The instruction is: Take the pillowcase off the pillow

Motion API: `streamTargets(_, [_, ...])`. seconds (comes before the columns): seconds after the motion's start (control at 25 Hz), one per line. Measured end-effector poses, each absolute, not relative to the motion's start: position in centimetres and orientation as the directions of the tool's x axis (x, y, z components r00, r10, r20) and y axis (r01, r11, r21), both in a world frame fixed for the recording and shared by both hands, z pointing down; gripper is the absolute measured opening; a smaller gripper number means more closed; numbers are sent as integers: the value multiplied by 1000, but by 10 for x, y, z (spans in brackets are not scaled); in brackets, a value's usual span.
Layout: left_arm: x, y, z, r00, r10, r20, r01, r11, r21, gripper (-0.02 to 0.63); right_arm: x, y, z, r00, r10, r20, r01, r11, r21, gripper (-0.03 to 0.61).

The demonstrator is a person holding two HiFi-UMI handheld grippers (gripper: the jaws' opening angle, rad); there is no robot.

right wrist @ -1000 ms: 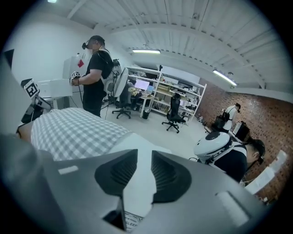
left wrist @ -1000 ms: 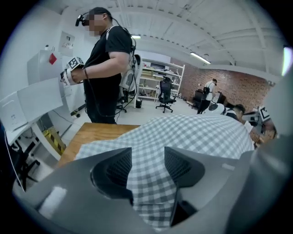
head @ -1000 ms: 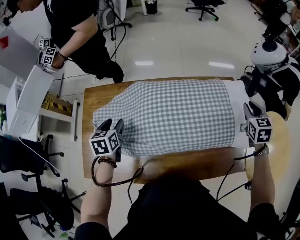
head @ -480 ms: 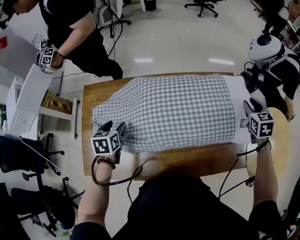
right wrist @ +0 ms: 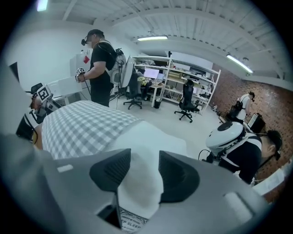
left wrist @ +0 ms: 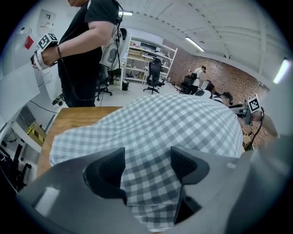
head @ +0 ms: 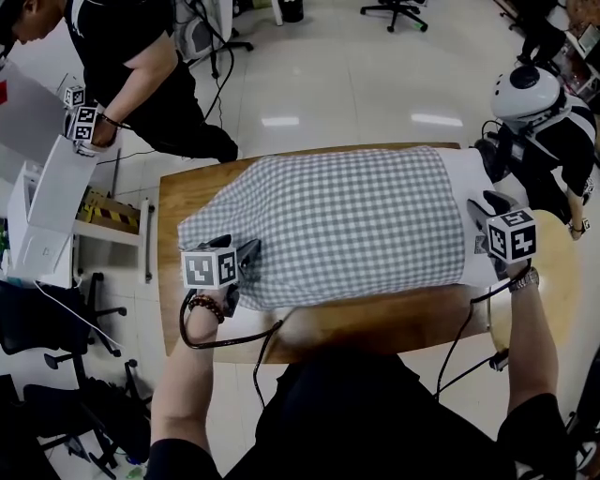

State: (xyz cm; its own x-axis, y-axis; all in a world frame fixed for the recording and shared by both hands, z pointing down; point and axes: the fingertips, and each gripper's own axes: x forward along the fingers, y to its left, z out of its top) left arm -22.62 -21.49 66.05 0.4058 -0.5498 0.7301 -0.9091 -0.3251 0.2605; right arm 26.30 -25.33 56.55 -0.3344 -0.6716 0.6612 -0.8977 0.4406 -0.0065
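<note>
Checked pillowcase (head: 337,225) lies flat across the counter (head: 375,323), nearly covering it. It is mostly on; only a white end of the pillow (head: 473,183) pokes out at 3 o'clock

Left hand-held gripper (left wrist: 146,167) is at the case's closed corner, about 8 o'clock. Its jaws are opening and stand wide, with checked cloth between them but not pinched

Right hand-held gripper (right wrist: 143,169) is at the bare pillow end. Its jaws are also opening, though the white filling bulges against both pads, so it is held, softly

Judgement: this looks like a re-grip
- The left should bite cloth only, near the corner seam, and keep the filling out of the pinch
- The right wants a deeper, firmer hold before any pull
- Then draw apart along the 9-to-3 line, low over the wood, so the case slides rather than bunches

Counter is bare wood, with a cable hanging off its 6 o'clock edge. Pale glossy floor (head: 356,84) beyond. A person (head: 141,66) stands at 11 o'clock, a white domed helmet (head: 525,92) at 2, an office chair (head: 398,11) at 12
</note>
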Motion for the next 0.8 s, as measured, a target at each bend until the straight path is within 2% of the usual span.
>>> streamTargets(0.12, [-216,-218,658,432,-531,729,-884,-408,227,314,263,-254,566,-358,-665,656,-888,459,-19,190])
streamTargets(0.28, [-212,-220,648,429,-488,761,-814,-574,90,313,261,-258,553,-418,-655,630,-829,559,31,190])
streamTargets(0.48, [-203,-218,637,431,-410,804,-620,-782,-67,314,241,-246,537,-524,-560,642,-605,775,182,193])
streamTargets(0.52, [-201,-215,637,428,-388,816,-573,-815,-87,316,237,-242,539,-533,-526,663,-551,810,199,204])
streamTargets(0.6, [-203,-211,640,423,-344,838,-477,-871,-117,327,226,-234,549,-541,-450,710,-445,870,213,293])
streamTargets(0.68, [-208,-206,642,414,-300,859,-389,-912,-131,341,215,-227,562,-533,-374,759,-350,914,205,347])
streamTargets(0.8, [-210,-203,640,390,-232,891,-281,-952,-124,367,212,-222,571,-476,-298,828,-240,949,204,382])
